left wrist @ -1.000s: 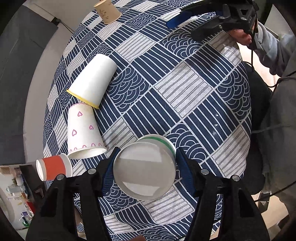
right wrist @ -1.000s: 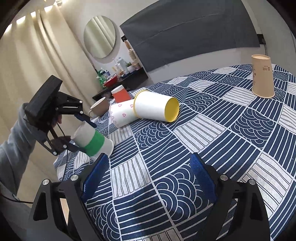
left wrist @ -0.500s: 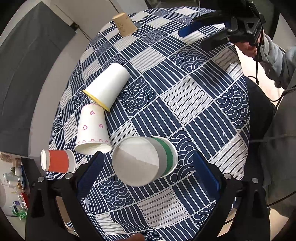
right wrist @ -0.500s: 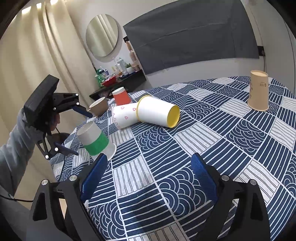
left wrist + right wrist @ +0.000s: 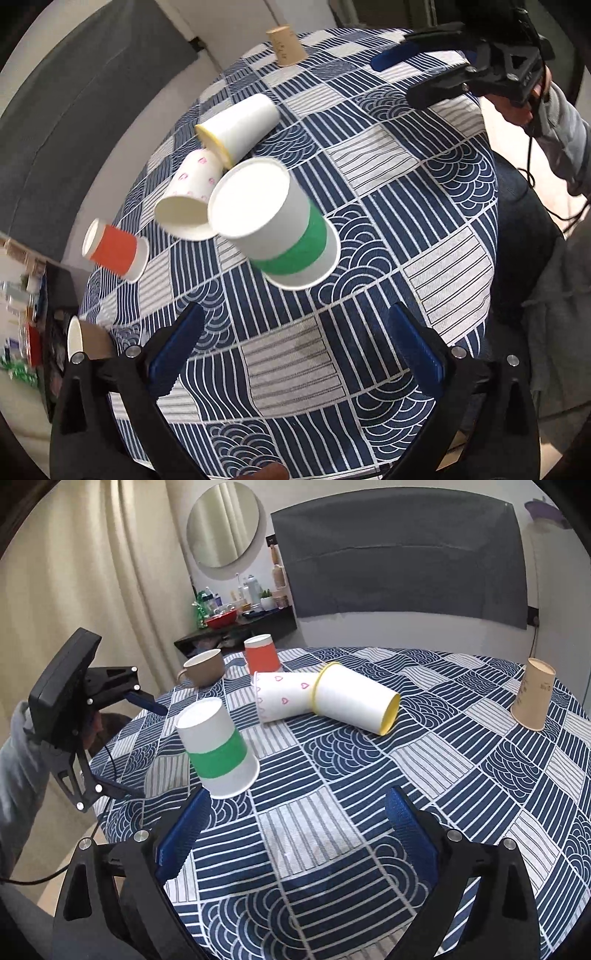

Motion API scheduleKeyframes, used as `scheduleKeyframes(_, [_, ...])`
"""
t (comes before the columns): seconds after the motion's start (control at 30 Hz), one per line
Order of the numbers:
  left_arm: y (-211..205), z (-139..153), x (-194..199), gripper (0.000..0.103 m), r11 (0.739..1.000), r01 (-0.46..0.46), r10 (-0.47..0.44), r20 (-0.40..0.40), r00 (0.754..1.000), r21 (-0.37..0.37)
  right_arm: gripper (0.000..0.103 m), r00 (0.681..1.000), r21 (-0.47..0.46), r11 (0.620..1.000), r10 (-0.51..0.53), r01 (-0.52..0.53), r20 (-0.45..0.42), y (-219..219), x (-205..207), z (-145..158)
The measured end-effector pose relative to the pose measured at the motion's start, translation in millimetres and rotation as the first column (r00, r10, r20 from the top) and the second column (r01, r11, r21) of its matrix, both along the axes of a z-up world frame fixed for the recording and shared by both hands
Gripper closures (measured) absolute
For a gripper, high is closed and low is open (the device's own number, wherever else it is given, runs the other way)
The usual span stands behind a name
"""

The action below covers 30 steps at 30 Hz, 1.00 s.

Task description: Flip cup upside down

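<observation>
Left wrist view: green-banded paper cup (image 5: 275,223) stands inverted, mouth down, on the patterned tablecloth (image 5: 424,258), free of both tools. Left gripper (image 5: 295,354) fingers spread wide, empty. Right gripper (image 5: 295,834) likewise wide, empty.

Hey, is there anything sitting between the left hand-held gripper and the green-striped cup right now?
Nothing visible. The left hand-held gripper is open, and only bare tablecloth lies between it and the green-striped cup, which stands upside down. The heart-print cup lies on its side beyond it, not in the path.
</observation>
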State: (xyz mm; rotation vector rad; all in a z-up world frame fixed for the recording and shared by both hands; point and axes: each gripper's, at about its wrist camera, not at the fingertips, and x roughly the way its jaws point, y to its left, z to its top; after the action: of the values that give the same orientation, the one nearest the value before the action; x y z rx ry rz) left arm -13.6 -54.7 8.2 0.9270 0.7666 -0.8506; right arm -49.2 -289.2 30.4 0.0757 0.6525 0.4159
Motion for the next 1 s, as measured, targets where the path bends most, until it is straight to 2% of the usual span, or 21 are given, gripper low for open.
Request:
scheduleKeyframes(0.13, [18.1,0.0,-6.3,0.006,0.991,-0.083,0.092,0.079,0.993,-0.105,0.012,1.0,-0.037,0.999,0.013,-0.012,0.028,20.9,-5.6,0.8])
scheduleKeyframes(0.37, [30.8,-6.4,-20.7,0.006,0.948,-0.185,0.225,0.138,0.965,-0.258,0.012,0.997,-0.057,0.998,-0.019,0.024,0.079,44.1,-14.9,2.2])
scheduleKeyframes(0.57, [28.3,-10.0,-33.2,0.006,0.863,-0.274,0.354,0.121,0.927,-0.424,0.011,0.993,-0.035,0.997,-0.059,0.063,0.107,48.9,-18.7,-5.7])
scheduleKeyframes(0.73, [25.8,-16.6,-41.9,0.006,0.781,-0.324,0.441,0.104,0.892,-0.533,0.011,0.988,-0.013,0.994,-0.106,0.108,0.11,47.1,-14.9,-16.0])
scheduleKeyframes(0.77, [25.5,-17.6,-42.7,0.006,0.758,-0.34,0.467,0.1,0.878,-0.557,0.011,0.987,-0.007,0.993,-0.115,0.116,0.109,46.0,-13.5,-18.3])
scheduleKeyframes(1.0, [33.6,-20.0,-37.3,0.006,0.653,-0.424,0.569,0.037,0.821,-0.627,0.011,0.98,-0.02,0.987,-0.157,0.161,0.12,42.6,-9.0,-30.1])
